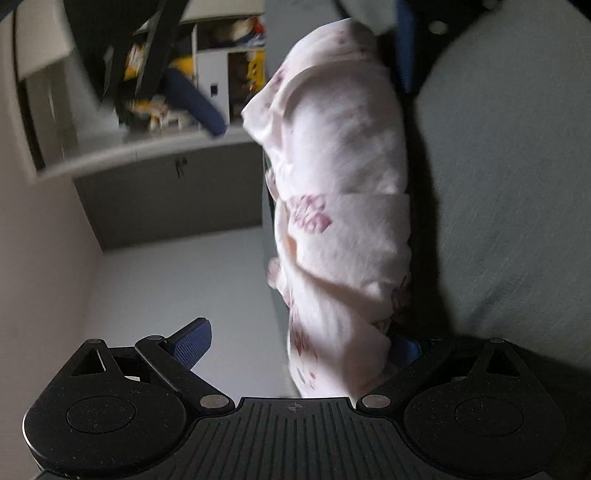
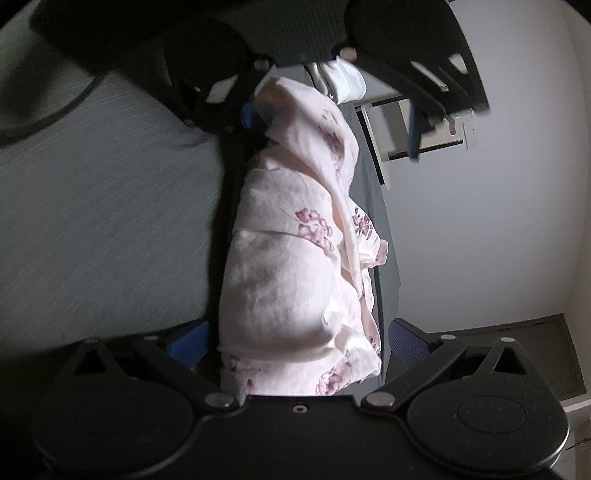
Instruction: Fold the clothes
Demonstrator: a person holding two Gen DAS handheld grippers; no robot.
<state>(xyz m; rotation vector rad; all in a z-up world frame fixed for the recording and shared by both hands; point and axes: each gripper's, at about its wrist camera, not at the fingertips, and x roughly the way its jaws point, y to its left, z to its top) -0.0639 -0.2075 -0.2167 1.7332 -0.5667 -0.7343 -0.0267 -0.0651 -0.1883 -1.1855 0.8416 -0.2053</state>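
Note:
A folded pale pink garment with purple flowers [image 1: 343, 206] [image 2: 295, 280] lies bunched along the edge of a grey fabric surface [image 1: 517, 184] [image 2: 92, 221]. My left gripper [image 1: 299, 345] is open wide and straddles one end of the bundle. One blue pad [image 1: 192, 343] stands clear of the cloth and the other pad [image 1: 406, 349] is mostly hidden behind it. My right gripper [image 2: 299, 341] is open at the opposite end, a blue pad [image 2: 188, 341] on each side of the cloth. Each gripper faces the other; the right one [image 1: 129, 55] and the left one [image 2: 258, 29] show at the top.
Both views are rolled sideways. A white shelf unit with yellow and white items [image 1: 229, 74] and a grey cabinet [image 1: 177, 195] stand beyond the surface. A white frame [image 2: 388, 122], a white roll [image 2: 345, 81] and a dark cabinet [image 2: 546, 354] sit by a pale wall.

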